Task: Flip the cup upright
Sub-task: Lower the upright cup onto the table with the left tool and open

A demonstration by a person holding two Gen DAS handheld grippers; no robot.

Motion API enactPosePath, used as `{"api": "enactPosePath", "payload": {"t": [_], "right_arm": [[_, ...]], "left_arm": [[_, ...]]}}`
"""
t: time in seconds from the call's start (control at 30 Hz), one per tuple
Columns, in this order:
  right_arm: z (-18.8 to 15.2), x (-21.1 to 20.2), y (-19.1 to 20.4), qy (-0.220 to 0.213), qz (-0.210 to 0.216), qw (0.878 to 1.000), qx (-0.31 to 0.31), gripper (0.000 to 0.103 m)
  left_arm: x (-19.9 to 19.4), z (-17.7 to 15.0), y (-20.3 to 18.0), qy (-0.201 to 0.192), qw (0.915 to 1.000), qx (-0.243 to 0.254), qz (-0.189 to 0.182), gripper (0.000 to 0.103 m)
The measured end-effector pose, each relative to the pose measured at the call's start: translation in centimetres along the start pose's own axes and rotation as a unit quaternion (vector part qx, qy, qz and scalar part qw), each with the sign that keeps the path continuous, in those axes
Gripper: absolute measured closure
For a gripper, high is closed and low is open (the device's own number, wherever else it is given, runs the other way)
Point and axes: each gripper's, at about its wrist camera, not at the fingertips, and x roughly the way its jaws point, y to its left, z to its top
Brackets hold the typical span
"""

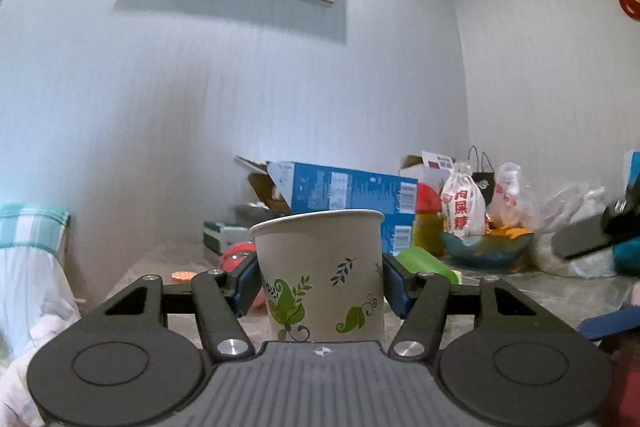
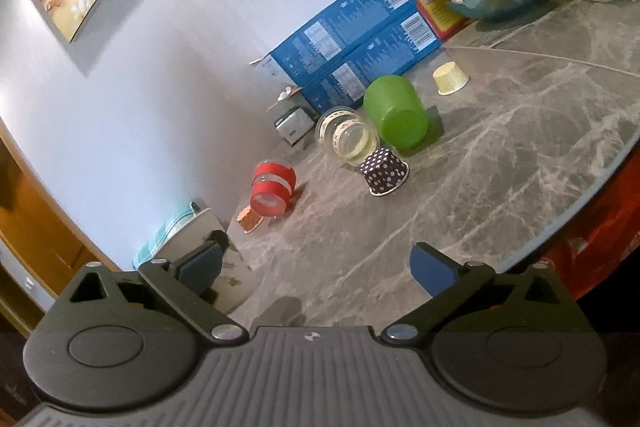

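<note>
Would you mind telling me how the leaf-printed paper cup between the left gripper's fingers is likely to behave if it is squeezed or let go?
The paper cup looks thin-walled, so a hard squeeze from the left gripper would probably dent it. It appears empty and light, and its base is narrower than its rim, so it may tip easily once released.

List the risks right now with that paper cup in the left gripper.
1. The left gripper pinches the leaf-print paper cup by its thin wall, so a hard squeeze may crush it.
2. The cup is upright, but its base is hidden; a release above the table could topple it.
3. The open right gripper hovers nearby and might bump it.
</note>
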Motion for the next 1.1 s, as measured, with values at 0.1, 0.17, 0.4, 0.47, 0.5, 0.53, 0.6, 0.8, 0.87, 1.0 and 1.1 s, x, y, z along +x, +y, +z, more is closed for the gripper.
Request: {"api": "enactPosePath", "payload": {"t": [0.1,0.17,0.4,0.47,0.5,0.53,0.6,0.8,0.87,1.0,1.1], "right_arm": [[-0.6,-0.5,0.2,-0.005,-0.001,1.000,-0.006,0.001],[-0.9,-0.7,0.3,-0.005,0.002,1.000,-0.009,0.001],[-1.7,-0.3,0.5,-0.002,0.002,1.000,-0.008,0.001],[-1.7,-0.3,0.5,-0.003,0.004,1.000,-0.010,0.001],[-1.7,-0.3,0.6,-0.003,0.005,1.000,-0.011,0.001],[-1.7,-0.3,0.6,-0.003,0.006,1.000,-0.012,0.001],[-1.7,-0.3,0.6,-0.003,0.006,1.000,-0.012,0.001],[-1.9,-0.2,0.6,0.000,0.008,1.000,-0.011,0.001],[-1.9,-0.2,0.7,0.000,0.010,1.000,-0.012,0.001],[-1.9,-0.3,1.0,-0.002,0.010,1.000,-0.020,0.001],[-2.1,-0.5,1.6,-0.013,0.006,0.999,-0.038,0.001]], "left_arm": [[0.2,-1.1,0.0,-0.001,1.0000,0.000,0.000,0.038],[0.0,-2.0,-0.2,-0.007,0.9998,0.016,0.007,0.038],[-1.1,-3.9,-0.9,-0.031,0.9980,0.055,0.012,0.038],[-1.1,-4.1,-0.9,-0.036,0.9977,0.056,0.013,0.037],[-1.1,-4.2,-0.8,-0.037,0.9976,0.056,0.012,0.037],[-1.0,-4.2,-0.8,-0.037,0.9977,0.056,0.011,0.036],[-1.1,-4.3,-0.7,-0.034,0.9979,0.055,0.004,0.035],[-1.0,-4.1,-0.3,0.002,0.9982,0.054,-0.025,0.013],[-1.0,-3.7,0.0,0.009,0.9984,0.047,-0.032,0.005],[-0.3,-3.2,0.8,0.078,0.9940,0.041,-0.065,0.002],[-1.0,-2.7,2.0,0.115,0.9896,0.026,-0.082,0.002]]}}
